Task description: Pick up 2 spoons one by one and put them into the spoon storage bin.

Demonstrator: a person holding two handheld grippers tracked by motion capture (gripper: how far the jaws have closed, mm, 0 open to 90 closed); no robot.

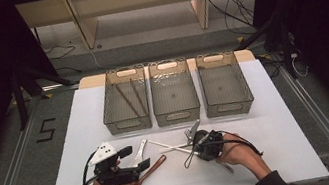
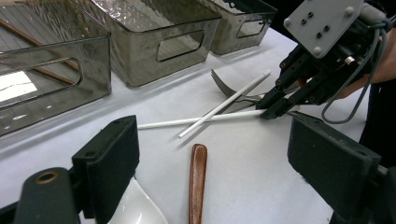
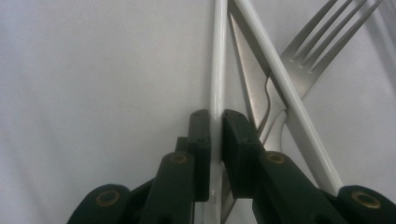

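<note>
At a white counter (image 1: 278, 119), the right gripper (image 3: 215, 122) has its fingers closed on one white chopstick (image 3: 217, 56), pinning it near its end while it lies flat on the surface. A second white chopstick (image 3: 280, 88) crosses just beside it, resting over a metal fork (image 3: 322, 42) and a knife (image 3: 247, 79). The left gripper (image 1: 133, 158) hovers with fingers open and empty over a white spoon (image 2: 135, 210), with a brown wooden spoon (image 2: 198, 179) just beside it. Three clear bins stand in a row at the far side; the left bin (image 1: 128, 124) already holds two brown chopsticks (image 1: 128, 99). The sorting looks to be at the pick-up stage. Next, by the look of it, the gripped stick must be lifted clear of its crossed neighbour without dragging the cutlery, then carried across to a bin.
</note>
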